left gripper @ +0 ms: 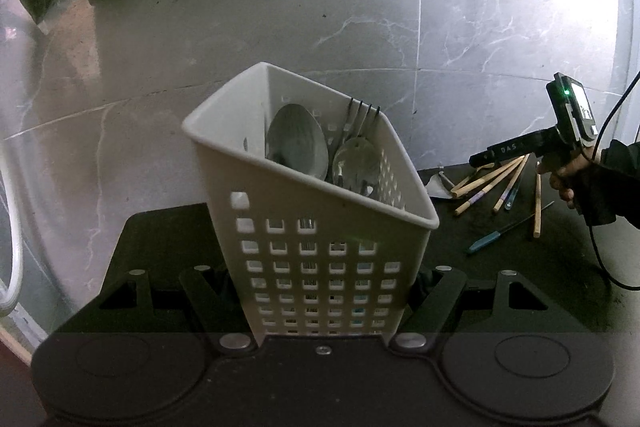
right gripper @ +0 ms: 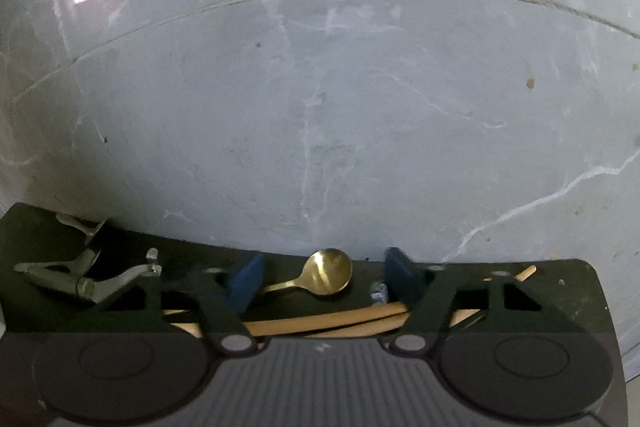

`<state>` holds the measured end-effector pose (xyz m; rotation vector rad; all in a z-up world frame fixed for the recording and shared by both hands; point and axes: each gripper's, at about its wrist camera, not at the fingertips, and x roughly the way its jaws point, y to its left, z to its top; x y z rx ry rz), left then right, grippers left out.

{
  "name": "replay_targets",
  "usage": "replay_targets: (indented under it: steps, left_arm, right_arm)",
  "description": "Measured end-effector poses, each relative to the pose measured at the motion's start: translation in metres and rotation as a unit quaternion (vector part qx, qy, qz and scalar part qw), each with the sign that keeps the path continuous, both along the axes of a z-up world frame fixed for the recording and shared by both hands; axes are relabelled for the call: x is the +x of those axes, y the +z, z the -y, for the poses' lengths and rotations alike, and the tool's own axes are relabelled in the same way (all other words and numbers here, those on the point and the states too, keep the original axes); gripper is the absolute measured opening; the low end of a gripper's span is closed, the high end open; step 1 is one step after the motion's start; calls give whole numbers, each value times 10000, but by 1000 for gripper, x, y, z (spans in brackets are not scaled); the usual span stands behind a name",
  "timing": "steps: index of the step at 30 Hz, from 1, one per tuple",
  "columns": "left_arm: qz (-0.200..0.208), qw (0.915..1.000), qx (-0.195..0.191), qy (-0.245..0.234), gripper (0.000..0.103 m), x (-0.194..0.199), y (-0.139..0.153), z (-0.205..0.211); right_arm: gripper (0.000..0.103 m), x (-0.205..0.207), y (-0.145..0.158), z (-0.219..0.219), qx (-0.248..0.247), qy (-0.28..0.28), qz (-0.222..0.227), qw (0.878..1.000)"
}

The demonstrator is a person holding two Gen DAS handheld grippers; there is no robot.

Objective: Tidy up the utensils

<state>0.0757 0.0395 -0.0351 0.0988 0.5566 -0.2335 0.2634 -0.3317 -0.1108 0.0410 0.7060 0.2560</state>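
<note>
The right gripper [right gripper: 318, 281] has its blue-padded jaws apart with nothing pinched, and the small gold metal spoon [right gripper: 320, 274] sits right between the pads, bowl pointing away, handle trailing off left. Under them, at least two pale wooden chopsticks [right gripper: 340, 319] lie crosswise. So it's the right hand's job. The left gripper [left gripper: 320, 291] is clamped on the white perforated plastic caddy [left gripper: 308, 227], which holds two steel spoons and one fork.
</note>
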Motion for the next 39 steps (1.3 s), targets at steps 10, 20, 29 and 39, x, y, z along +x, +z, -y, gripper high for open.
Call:
replay_targets:
  steps: [10,20,29,39]
  left_arm:
    - [20,10000,1,-5,76,-1,-1,-1]
    - [41,10000,-3,-38,76,-1,-2,-4]
    - [56,10000,-12,-55,76,-2,-2,-5]
    - [63,10000,-20,-62,76,-2,-2,-6]
  right_arm:
    - [13,-21,1,-15,57,0,-32,10000]
    - [7,-36,-3,6,1844,205,-831,9791]
    - [16,-44,1,-8,1535,809,-993,9798]
    - [3,-66,4,-22,1469,790,-812,9826]
